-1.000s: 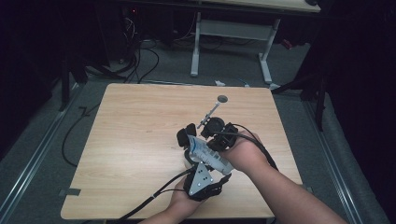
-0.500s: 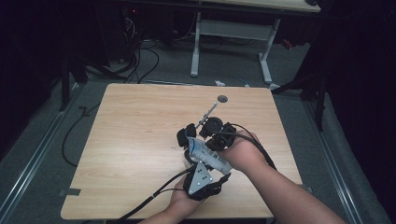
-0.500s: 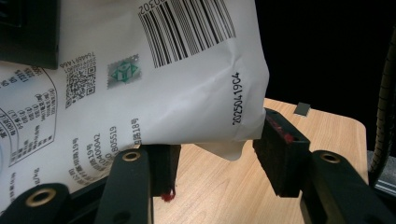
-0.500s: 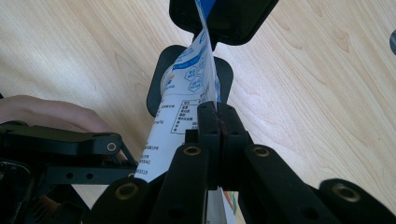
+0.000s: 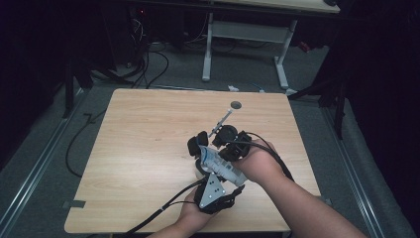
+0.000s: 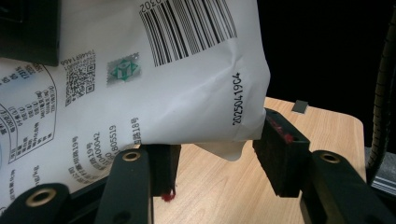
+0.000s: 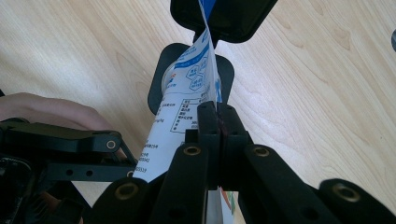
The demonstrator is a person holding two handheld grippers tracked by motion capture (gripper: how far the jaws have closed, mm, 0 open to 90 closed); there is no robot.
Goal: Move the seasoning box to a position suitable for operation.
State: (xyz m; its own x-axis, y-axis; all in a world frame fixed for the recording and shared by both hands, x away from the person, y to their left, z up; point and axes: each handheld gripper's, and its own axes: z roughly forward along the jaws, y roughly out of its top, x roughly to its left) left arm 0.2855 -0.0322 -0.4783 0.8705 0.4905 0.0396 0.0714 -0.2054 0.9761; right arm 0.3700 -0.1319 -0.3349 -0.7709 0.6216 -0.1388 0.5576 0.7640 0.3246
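1. Item: white printed pouch (image 5: 220, 164), barcode and date code on its face, held above the near-centre of the tabletop (image 5: 148, 144) between my two tongs
2. Right tongs (image 7: 218, 122): pads pressed together on the pouch's thin edge, clamped firmly
3. Left tongs (image 6: 212, 154): jaws apart, the pouch's lower corner hanging between the pads; I see no firm contact
4. Orientation: in the high view the long axis runs diagonally, from the near right to the far left; the sheet stands edge-on in the right gripper view
5. Step, as I judge it: handover or two-point grip under way
6. Next move calls for bringing the left tongs together on that corner squarely, without creasing
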